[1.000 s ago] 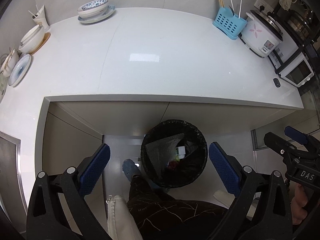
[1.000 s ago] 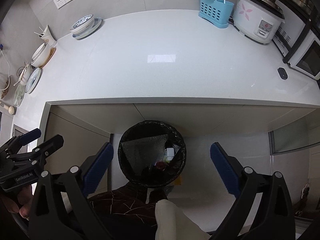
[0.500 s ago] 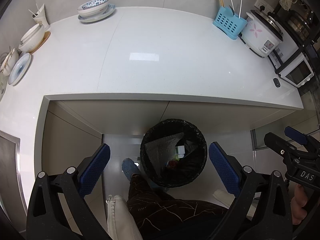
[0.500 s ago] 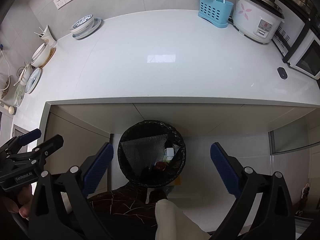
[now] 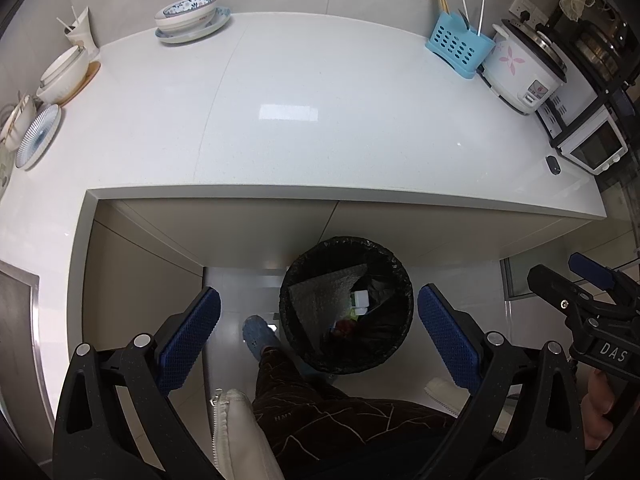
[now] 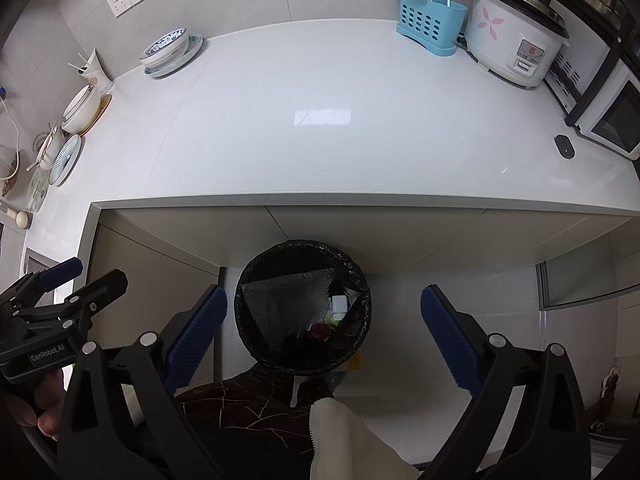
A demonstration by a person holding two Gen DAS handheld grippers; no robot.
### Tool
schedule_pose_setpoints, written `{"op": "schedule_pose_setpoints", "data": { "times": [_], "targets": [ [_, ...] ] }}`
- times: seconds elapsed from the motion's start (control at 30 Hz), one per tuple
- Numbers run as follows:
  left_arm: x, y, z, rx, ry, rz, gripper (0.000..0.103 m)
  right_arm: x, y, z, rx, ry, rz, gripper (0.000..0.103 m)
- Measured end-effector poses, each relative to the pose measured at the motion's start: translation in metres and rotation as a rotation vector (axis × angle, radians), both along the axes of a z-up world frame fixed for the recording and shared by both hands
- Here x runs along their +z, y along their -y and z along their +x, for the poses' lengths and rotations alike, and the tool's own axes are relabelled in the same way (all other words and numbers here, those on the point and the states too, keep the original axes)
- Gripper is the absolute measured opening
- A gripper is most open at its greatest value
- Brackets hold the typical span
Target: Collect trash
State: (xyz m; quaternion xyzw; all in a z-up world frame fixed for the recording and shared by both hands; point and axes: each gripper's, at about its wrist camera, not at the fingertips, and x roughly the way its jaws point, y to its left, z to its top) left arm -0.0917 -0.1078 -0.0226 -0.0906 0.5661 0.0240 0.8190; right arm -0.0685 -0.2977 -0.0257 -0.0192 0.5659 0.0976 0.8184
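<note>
One black-lined trash bin (image 5: pixel 346 304) stands on the floor just under the front lip of the white bench (image 5: pixel 320 120), and it already holds the task's things: a silvery bubble-wrap sheet (image 5: pixel 320 298) leaning against its left inner wall, a small white carton (image 5: pixel 360 300) beside it, and something red and green lower down that is too small to name. No loose trash shows on the bench in either view, so the collecting looks done or nearly done, and the sensible step is a check and a tidy finish. The left gripper (image 5: pixel 318 338) hangs above the bin with its jaws wide and empty, the blue pads either side of the rim; the right gripper (image 6: pixel 324 330) does likewise from the other side, jaws wide, nothing between them. To do this well, I would sweep both cameras slowly along the bench edges, past the stacked bowls (image 5: pixel 188 16) at the back left, the blue utensil caddy (image 5: pixel 460 46) and the rice cooker (image 5: pixel 524 68), before calling it clear. The small dark object (image 5: pixel 553 165) near the toaster oven (image 5: pixel 592 148) may belong there; leave it unless it proves to be rubbish. Any reach downward should mind the person's knee (image 5: pixel 320 404) and slippered foot (image 5: pixel 256 336) just beside the bin.
</note>
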Motion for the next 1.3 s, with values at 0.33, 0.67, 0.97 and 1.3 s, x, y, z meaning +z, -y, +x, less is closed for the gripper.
{"op": "schedule_pose_setpoints", "data": {
  "times": [0.33, 0.67, 0.97, 1.3],
  "targets": [
    [0.001, 0.002, -0.002, 0.01, 0.001, -0.006, 0.097, -0.001, 0.001, -0.001, 0.0, -0.003, 0.002, 0.093],
    [-0.001, 0.004, -0.001, 0.019, -0.014, -0.002, 0.097, -0.003, 0.003, -0.001, 0.001, -0.008, 0.005, 0.093],
    [-0.003, 0.006, 0.0, 0.026, -0.026, 0.01, 0.097, -0.007, 0.006, 0.001, 0.002, -0.02, 0.002, 0.093],
    [-0.004, 0.01, 0.003, 0.007, -0.03, 0.011, 0.097, -0.008, 0.009, 0.003, 0.003, -0.023, 0.006, 0.093]
  ]
}}
